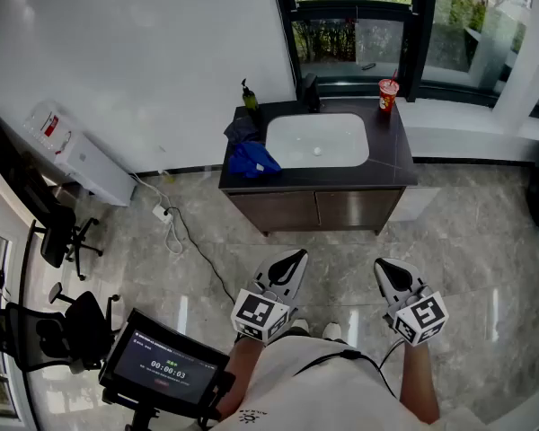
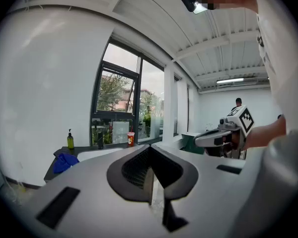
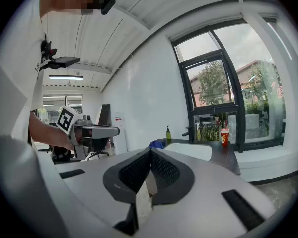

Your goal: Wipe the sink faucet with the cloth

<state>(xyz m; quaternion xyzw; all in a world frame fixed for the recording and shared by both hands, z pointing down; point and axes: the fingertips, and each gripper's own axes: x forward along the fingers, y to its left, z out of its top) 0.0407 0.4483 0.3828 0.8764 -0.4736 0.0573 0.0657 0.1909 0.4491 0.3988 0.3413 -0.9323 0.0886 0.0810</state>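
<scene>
I'm at the approach step: left gripper (image 1: 284, 271) and right gripper (image 1: 392, 275) are pressed together, empty. The cloth (image 1: 251, 160) lies at eleven o'clock, well apart from me, and the faucet (image 1: 311, 91) at twelve. Next I walk in, open and pinch the cloth.

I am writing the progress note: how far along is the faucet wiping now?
Done: nothing visible. In hand: nothing; left tongs and right tongs are shut, empty, well short of the sink. Left: take the blue cloth beside it, then wipe the faucet.
</scene>
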